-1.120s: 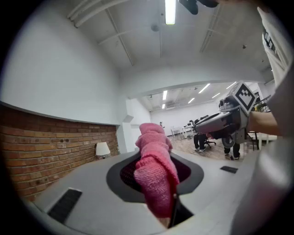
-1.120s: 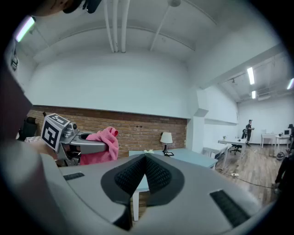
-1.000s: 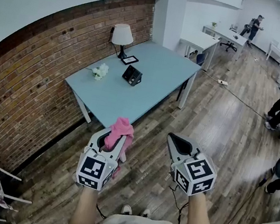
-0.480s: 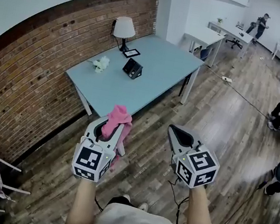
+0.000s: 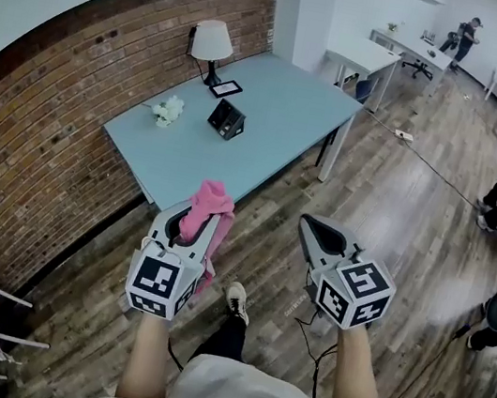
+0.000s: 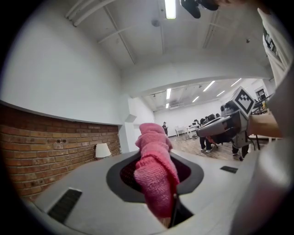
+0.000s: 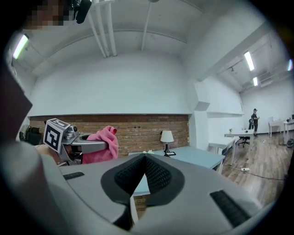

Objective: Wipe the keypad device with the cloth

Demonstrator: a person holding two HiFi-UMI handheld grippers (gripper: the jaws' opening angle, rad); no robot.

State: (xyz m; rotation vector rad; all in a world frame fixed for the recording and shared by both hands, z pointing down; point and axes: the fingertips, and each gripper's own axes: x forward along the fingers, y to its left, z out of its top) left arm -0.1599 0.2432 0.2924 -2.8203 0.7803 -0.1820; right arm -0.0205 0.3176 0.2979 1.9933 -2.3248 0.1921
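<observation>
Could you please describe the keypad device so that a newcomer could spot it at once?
Find the light blue table along the brick wall. On its wall side, near the white-shaded lamp, stands the keypad device. It is the only dark upright wedge, unlike the flat frame and the white crumpled bundle.

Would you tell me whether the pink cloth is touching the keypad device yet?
Apart. The head view shows the cloth clamped in the left gripper above the floor, while the keypad device sits on the table ahead.

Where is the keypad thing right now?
In the head view, the keypad device stands on the blue table, near the lamp by the brick wall.
</observation>
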